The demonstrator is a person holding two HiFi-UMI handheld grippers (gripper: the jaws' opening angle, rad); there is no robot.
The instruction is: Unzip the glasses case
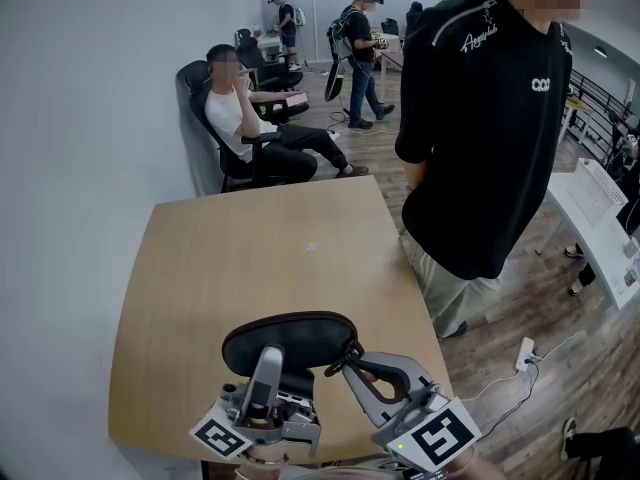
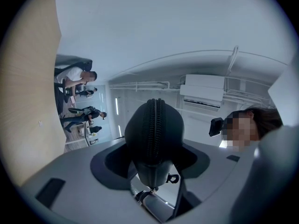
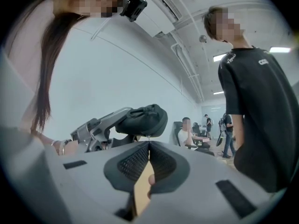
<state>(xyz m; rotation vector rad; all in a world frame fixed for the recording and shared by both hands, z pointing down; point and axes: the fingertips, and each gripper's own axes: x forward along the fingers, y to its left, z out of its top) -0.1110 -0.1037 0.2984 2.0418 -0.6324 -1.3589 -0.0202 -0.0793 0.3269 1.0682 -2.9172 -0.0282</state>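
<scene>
L gripper [image 1: 268,366] clamps the black glasses case [image 1: 290,336], jaws on either side of it, holding it in the air over the near edge of the worktop [image 1: 250,248]. The zip [image 2: 155,125] looks shut along the part of the case seen in the L gripper view. R gripper [image 1: 346,364] is pressed together on the zip pull [image 2: 152,189] at the case's right end. A person in black shirt [image 1: 490,118] stands just beside the worktop's right side; others sit & stand far back.
</scene>
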